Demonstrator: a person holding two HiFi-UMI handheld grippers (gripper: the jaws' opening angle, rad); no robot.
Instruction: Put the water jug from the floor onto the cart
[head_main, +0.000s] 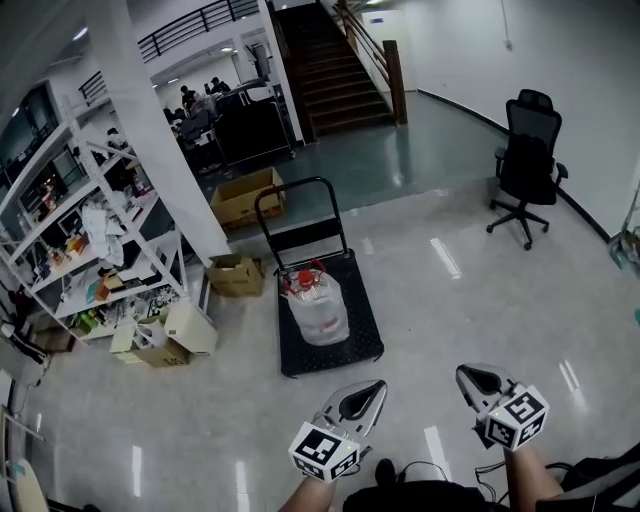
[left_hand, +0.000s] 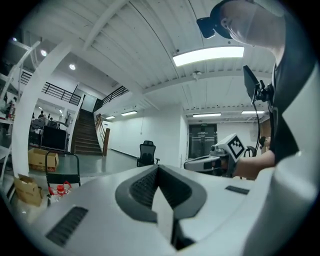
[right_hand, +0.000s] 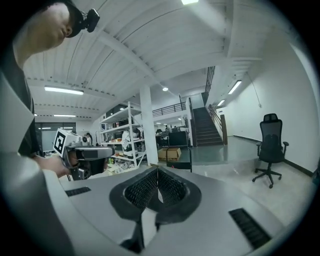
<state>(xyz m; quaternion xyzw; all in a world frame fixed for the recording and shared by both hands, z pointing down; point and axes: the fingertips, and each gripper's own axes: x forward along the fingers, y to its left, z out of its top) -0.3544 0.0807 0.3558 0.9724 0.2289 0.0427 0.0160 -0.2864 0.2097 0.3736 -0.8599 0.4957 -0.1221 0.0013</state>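
The water jug (head_main: 318, 305) stands upright on the black deck of the platform cart (head_main: 335, 355), about in the middle of the deck, with its red cap on top. The push handle (head_main: 297, 184) of the cart rises at the far end, behind the jug.

Both grippers are at the bottom of the head view, on the near side of the cart and well apart from it. The left gripper (head_main: 378, 386) has its jaws clenched together, with nothing between them; from its tips the jug lies at about 11 o'clock. The right gripper (head_main: 462, 372) is also clenched and holds nothing; from its tips the jug lies at about 10 o'clock. The two grippers are side by side and do not touch each other.

In the left gripper view the red cap of the jug shows small and far, at about 9 o'clock from the closed jaw tips. In the right gripper view only the cart shows, just past the jaw tips at about 1 o'clock.

A black office chair (head_main: 527, 165) stands at 2 o'clock from the cart. Cardboard boxes (head_main: 245, 196) and a white shelf rack (head_main: 95, 225) are at its 10 o'clock side.
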